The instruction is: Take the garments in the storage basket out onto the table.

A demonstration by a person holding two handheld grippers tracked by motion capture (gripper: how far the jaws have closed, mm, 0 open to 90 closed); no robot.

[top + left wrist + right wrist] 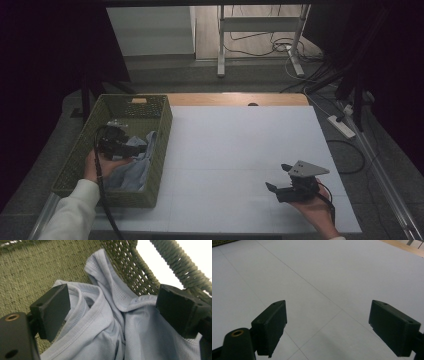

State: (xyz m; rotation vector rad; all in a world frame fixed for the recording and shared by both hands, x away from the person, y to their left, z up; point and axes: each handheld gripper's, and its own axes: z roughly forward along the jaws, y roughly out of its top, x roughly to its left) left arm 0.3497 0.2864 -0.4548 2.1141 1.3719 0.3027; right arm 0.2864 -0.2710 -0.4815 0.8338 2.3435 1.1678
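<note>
Pale-blue shirt (pixel 100 327) lies crumpled in woven green basket (pixel 162 131) at table's left; left gripper (pixel 112 312) w/ jaws wide, straddling it; right gripper (pixel 280 177) wide apart over white table (pixel 240 150), nothing held.

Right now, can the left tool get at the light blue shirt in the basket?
Probably yes: the left tool is inside the green woven basket, jaws open on either side of the light blue shirt, with nothing between them.
</note>
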